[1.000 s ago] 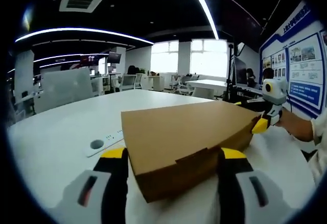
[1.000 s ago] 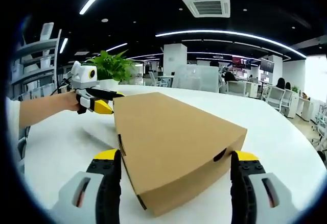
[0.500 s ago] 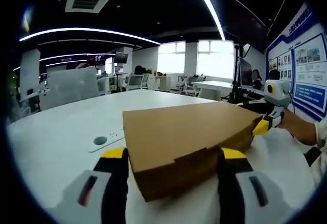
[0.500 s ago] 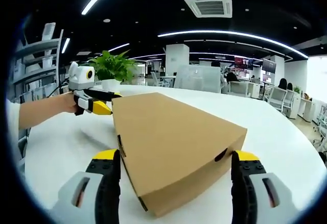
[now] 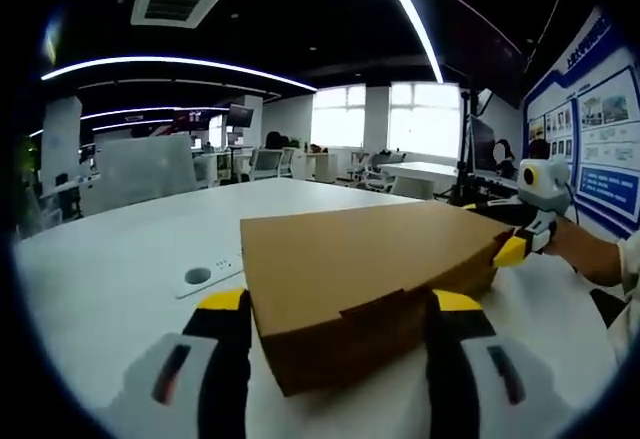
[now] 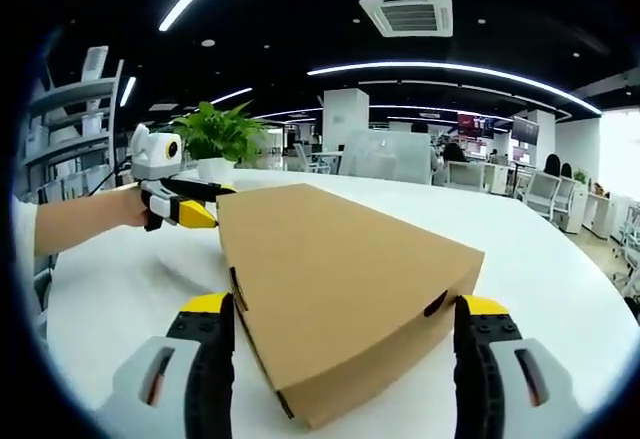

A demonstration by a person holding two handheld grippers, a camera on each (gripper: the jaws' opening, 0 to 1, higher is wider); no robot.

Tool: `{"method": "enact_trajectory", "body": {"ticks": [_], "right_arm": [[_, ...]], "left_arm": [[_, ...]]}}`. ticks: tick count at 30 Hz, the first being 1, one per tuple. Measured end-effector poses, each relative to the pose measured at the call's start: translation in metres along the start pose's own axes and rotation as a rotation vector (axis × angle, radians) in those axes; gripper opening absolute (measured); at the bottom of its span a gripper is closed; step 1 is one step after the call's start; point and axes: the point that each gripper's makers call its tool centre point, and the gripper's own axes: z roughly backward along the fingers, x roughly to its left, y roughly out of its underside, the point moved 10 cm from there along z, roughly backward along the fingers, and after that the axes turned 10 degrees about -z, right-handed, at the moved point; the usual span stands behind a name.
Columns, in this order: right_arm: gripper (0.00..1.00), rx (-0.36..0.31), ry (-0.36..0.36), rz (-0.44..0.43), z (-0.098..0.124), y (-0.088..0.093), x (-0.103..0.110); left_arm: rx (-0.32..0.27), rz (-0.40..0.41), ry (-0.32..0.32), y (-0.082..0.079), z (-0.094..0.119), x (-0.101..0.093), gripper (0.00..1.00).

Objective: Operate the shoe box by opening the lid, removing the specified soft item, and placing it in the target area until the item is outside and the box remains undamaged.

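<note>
A brown cardboard shoe box (image 5: 360,249) lies with its lid down on the white table (image 5: 110,269). My left gripper (image 5: 340,304) is open, its yellow-tipped jaws standing on either side of one box corner, close against the sides. My right gripper (image 6: 345,304) is open too and straddles the opposite corner of the shoe box (image 6: 340,269) the same way. In the left gripper view the right gripper (image 5: 515,244) sits at the far end of the box. In the right gripper view the left gripper (image 6: 195,204) sits at the box's far left corner. The box's contents are hidden.
A socket panel (image 5: 200,277) is set into the table left of the box. A potted plant (image 6: 215,134) stands behind the left gripper. A person's forearm (image 6: 80,219) reaches in from the left. Office desks and chairs (image 6: 460,169) stand beyond the table.
Both views have shifted very slightly. The box and both grippers keep the same places relative to each other.
</note>
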Motion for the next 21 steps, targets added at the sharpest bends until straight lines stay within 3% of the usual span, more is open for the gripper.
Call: {"method": "enact_trajectory", "body": {"ticks": [9, 21], "right_arm": [[0.91, -0.015, -0.032, -0.029, 0.003, -0.002, 0.0], [0.9, -0.013, -0.06, -0.027, 0.005, -0.001, 0.003]], "left_arm": [[0.013, 0.022, -0.009, -0.004, 0.004, -0.001, 0.72], [-0.002, 0.034, -0.071, -0.002, 0.02, -0.019, 0.71]]}}
